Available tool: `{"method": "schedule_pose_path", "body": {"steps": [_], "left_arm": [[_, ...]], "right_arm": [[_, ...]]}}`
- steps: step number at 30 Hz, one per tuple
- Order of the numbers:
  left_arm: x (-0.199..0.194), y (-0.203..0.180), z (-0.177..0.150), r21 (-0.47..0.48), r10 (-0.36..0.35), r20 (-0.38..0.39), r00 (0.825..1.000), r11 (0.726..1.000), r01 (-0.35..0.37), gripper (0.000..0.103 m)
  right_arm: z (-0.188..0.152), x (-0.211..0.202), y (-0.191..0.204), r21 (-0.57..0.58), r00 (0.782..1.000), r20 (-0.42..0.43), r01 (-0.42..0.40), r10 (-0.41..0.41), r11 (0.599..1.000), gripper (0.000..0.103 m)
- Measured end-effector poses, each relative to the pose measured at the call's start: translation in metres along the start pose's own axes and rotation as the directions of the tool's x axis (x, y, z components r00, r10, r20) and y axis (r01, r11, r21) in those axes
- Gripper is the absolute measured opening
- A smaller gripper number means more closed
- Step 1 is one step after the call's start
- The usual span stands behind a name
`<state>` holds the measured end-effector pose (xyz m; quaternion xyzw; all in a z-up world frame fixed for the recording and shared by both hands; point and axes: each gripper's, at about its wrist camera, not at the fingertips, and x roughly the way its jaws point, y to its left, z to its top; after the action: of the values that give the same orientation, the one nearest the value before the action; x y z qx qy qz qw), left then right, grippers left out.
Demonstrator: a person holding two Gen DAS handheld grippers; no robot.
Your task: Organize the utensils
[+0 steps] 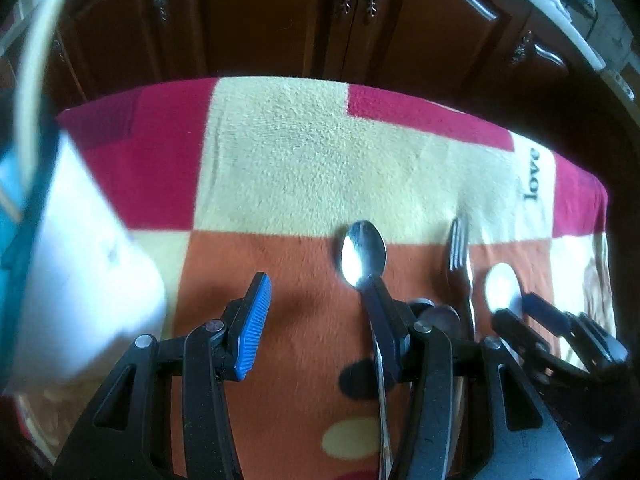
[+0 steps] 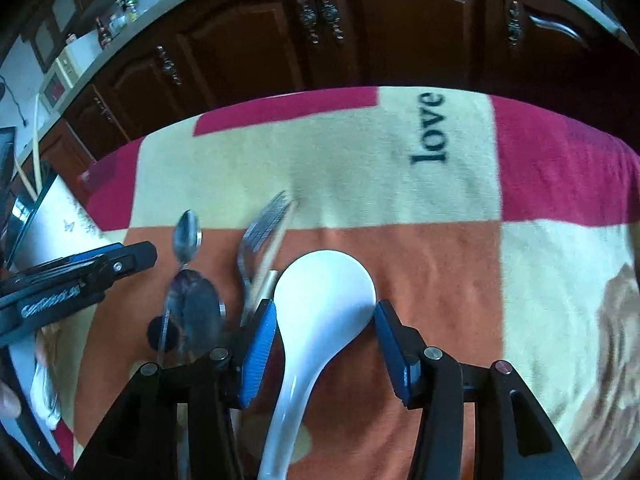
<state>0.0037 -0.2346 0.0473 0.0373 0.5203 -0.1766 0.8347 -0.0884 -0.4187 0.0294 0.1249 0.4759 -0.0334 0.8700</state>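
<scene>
Several utensils lie on a patchwork blanket [image 1: 280, 152]. A steel spoon [image 1: 363, 254] lies bowl up, just ahead of the right finger of my open, empty left gripper [image 1: 320, 320]; it also shows in the right wrist view [image 2: 186, 238]. To its right lie a dark spoon [image 1: 442, 320], a steel fork [image 1: 459, 252] and a white ceramic spoon [image 1: 502, 286]. In the right wrist view the white ceramic spoon [image 2: 324, 300] lies between the spread fingers of my right gripper [image 2: 325, 322], which is open around it. The fork [image 2: 264, 228] and dark spoon [image 2: 196, 304] lie to its left.
A white container with a teal rim [image 1: 80, 272] stands at the left of the blanket; it also shows in the right wrist view [image 2: 48, 220]. Dark wooden cabinet doors [image 1: 280, 20] stand behind the blanket's far edge. My left gripper [image 2: 80, 276] shows at the left in the right wrist view.
</scene>
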Motion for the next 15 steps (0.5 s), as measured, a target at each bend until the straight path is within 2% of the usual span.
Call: {"method": "schedule_pose_path", "body": {"steps": [2, 6, 9, 11, 13, 15], "left_arm": [[0.007, -0.001, 0.004, 0.007, -0.016, -0.001, 1.0, 1.0, 0.016, 0.049], [0.017, 0.0, 0.007, 0.012, -0.046, -0.007, 0.999, 0.999, 0.047, 0.048], [0.022, 0.002, 0.009, 0.01, -0.069, -0.006, 0.998, 0.998, 0.069, 0.044], [0.022, 0.002, 0.009, 0.016, -0.077, 0.003, 0.997, 0.997, 0.077, 0.04], [0.023, 0.0, 0.008, 0.03, -0.082, 0.007, 0.997, 0.996, 0.082, 0.035], [0.024, -0.004, 0.008, 0.044, -0.091, 0.01, 0.996, 0.995, 0.09, 0.033]], "right_arm": [[0.0, -0.005, -0.01, 0.034, 0.999, -0.001, -0.037, 0.037, 0.999, 0.048], [0.002, -0.021, -0.029, 0.088, 0.992, 0.052, -0.119, 0.114, 0.989, 0.048], [0.005, -0.027, -0.044, 0.106, 0.983, 0.079, -0.171, 0.163, 0.979, 0.048], [0.008, -0.023, -0.045, 0.094, 0.983, 0.075, -0.176, 0.169, 0.98, 0.048], [0.009, -0.012, -0.047, 0.077, 0.982, 0.055, -0.182, 0.178, 0.98, 0.041], [0.01, -0.005, -0.049, 0.073, 0.978, 0.037, -0.208, 0.206, 0.975, 0.04]]}}
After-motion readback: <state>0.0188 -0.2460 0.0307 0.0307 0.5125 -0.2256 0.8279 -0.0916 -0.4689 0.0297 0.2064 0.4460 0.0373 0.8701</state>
